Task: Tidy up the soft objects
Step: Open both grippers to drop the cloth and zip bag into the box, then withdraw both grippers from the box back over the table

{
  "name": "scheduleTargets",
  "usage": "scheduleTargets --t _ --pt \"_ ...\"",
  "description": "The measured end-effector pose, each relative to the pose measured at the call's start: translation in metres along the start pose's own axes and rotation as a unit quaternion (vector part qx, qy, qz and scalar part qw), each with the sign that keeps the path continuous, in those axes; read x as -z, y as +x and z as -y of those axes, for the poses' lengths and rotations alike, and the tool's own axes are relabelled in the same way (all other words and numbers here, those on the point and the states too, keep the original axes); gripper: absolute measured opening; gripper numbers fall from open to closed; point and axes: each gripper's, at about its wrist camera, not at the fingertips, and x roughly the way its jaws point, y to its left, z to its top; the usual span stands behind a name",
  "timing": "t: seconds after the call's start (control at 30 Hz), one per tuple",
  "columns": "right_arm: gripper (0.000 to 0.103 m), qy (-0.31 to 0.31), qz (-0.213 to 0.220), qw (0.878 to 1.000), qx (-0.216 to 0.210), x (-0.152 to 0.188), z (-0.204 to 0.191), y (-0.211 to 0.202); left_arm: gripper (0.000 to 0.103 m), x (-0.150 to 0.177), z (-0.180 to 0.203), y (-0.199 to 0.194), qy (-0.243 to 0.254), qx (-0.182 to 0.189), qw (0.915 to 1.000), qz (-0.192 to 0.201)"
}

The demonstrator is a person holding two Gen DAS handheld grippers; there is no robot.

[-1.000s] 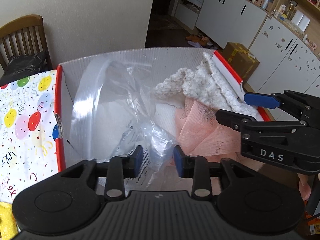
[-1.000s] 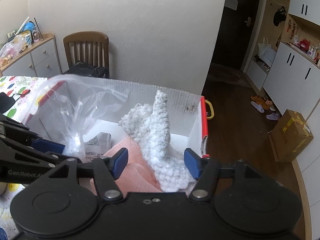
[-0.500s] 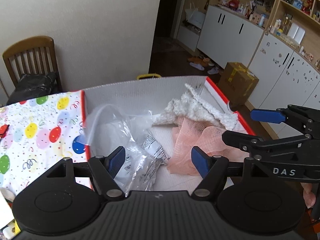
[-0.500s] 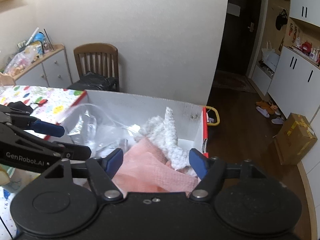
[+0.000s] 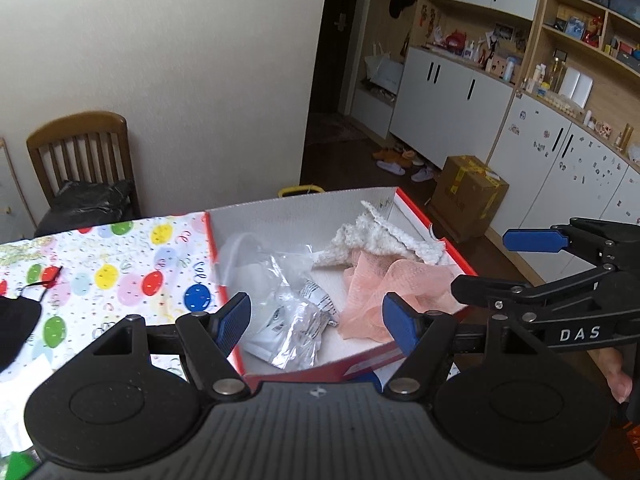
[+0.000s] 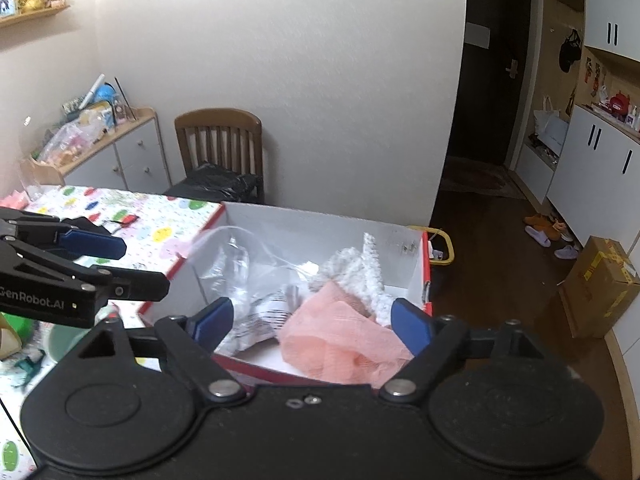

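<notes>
Both grippers have drawn back and up from the red-rimmed white corrugated box (image 5: 304, 208), fingers spread wide and empty.

The box sits at the edge of the balloon-print tablecloth (image 5: 120, 276). Inside lie the fluffy white knitted cloth (image 5: 384, 236), pink mesh cloth (image 6: 340, 332) and crumpled clear plastic bag (image 5: 288, 312), released by the left gripper (image 5: 316, 316); the right gripper (image 6: 312, 320) hovers alongside.
</notes>
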Motion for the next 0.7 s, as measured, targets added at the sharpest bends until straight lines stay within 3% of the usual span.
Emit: scheduleTargets --t 0.37,0.7 --pt "0.095 0.004 0.024 0.999 -0.021 0.002 -0.029 -0.035 0.073 0.017 -0.021 -0.062 -0.016 -0.004 0.9993 0.033" --pt "0.095 -0.005 0.039 0.998 -0.057 0.007 -0.076 -0.055 0.085 0.041 -0.048 -0.103 -0.033 -0.005 0.9974 0.063"
